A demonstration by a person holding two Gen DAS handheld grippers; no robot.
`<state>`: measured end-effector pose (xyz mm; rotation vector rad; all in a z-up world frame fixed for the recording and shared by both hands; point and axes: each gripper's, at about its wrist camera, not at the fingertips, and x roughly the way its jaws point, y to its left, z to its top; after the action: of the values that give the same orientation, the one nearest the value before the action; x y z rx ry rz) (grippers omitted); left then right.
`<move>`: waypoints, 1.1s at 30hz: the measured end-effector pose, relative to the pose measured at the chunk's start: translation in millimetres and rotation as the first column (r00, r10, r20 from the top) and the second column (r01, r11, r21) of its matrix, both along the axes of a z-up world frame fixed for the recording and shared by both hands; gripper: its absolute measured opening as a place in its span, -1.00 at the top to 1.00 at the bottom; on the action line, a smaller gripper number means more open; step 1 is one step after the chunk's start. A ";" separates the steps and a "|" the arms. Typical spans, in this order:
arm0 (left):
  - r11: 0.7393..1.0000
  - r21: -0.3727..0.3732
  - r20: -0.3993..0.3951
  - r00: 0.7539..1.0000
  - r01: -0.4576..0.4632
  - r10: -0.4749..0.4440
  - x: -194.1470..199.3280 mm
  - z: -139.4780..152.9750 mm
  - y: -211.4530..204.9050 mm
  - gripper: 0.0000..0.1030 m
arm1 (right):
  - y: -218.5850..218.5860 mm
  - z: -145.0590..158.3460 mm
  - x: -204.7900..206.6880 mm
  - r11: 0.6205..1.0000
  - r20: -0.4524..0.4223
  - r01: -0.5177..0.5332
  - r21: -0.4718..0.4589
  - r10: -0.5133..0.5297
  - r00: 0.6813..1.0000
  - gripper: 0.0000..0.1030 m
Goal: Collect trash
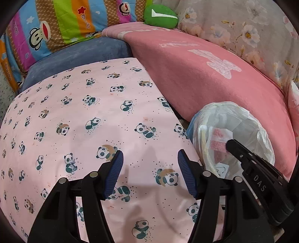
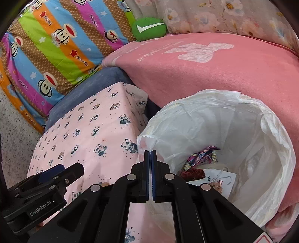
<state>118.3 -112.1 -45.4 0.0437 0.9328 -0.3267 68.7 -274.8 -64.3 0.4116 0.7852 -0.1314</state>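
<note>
Left gripper (image 1: 150, 168): jaws stand apart with nothing between the blue pads, hanging over the panda-print cloth (image 1: 74, 130) in the lower middle of the left wrist view.
Right gripper (image 2: 150, 155): jaws pressed together at the near rim of the bag; whether they pinch the plastic edge there I cannot tell.
Trash bin (image 2: 261, 149): lined with a white plastic bag, at the lower right of both views, just beside the panda cloth and against the pink blanket (image 2: 205, 74).
Trash in the bin: a crumpled colourful wrapper (image 2: 201, 155), a dark red scrap (image 2: 192, 172) and a white printed card (image 2: 220, 176) lie at the bottom.
Panda-print cloth: spread flat, bare of litter where visible.
Background: a striped monkey-print quilt (image 2: 56, 46) at the upper left, a green cushion (image 2: 149, 28) at the top middle, floral fabric (image 2: 233, 13) at the upper right.
</note>
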 end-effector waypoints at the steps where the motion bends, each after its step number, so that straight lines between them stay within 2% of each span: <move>1: 1.000 0.000 0.001 1.000 0.003 -0.003 -1.2 0.5 -2.1 -0.11 | -4.3 0.8 -2.7 1.000 0.001 0.013 0.002 -0.013 1.000 0.95; 3: 1.000 -0.004 0.001 1.000 0.011 -0.011 -4.1 2.2 -6.4 -0.11 | -12.9 3.0 -9.6 0.999 0.001 0.049 -0.001 -0.049 0.999 0.92; 6: 1.000 -0.004 0.007 1.000 0.027 -0.027 -10.7 4.8 -13.9 -0.11 | -23.3 7.5 -20.2 0.994 -0.012 0.102 -0.027 -0.102 0.995 0.67; 8: 0.999 -0.005 0.007 0.999 0.035 -0.035 -15.0 6.1 -18.5 -0.11 | -25.7 11.8 -28.3 0.994 -0.004 0.104 -0.036 -0.104 0.995 0.29; 11: 0.999 -0.007 0.008 0.999 0.043 -0.043 -21.0 8.4 -23.3 -0.12 | -23.6 21.1 -39.7 0.990 0.000 0.108 -0.090 -0.109 0.994 0.01; 14: 0.999 -0.008 0.011 0.999 0.051 -0.051 -29.3 10.5 -26.2 -0.14 | -22.6 29.5 -50.5 0.987 -0.005 0.110 -0.116 -0.111 0.994 -0.17; 23: 0.999 0.005 0.020 0.999 0.046 -0.046 -51.7 14.9 -24.1 -0.45 | -17.7 46.4 -79.3 0.973 -0.048 0.117 -0.199 -0.129 0.990 -0.54; 28: 0.999 0.031 0.043 0.999 0.022 -0.024 -62.3 15.7 -19.6 -0.68 | -12.1 49.2 -87.4 0.964 -0.068 0.120 -0.238 -0.140 0.988 -0.63; 31: 0.999 0.039 0.052 0.999 0.013 -0.015 -64.7 16.7 -16.5 -0.72 | -7.9 48.7 -91.6 0.958 -0.082 0.123 -0.260 -0.148 0.986 -0.67; 33: 0.999 0.035 0.054 0.999 0.004 -0.006 -64.7 17.5 -13.4 -0.74 | -7.7 48.4 -94.5 0.959 -0.079 0.127 -0.254 -0.151 0.985 -0.82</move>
<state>53.6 -125.5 -28.0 0.0870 0.8852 -0.3125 -25.8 -282.5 -15.9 0.2233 0.8245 -0.3801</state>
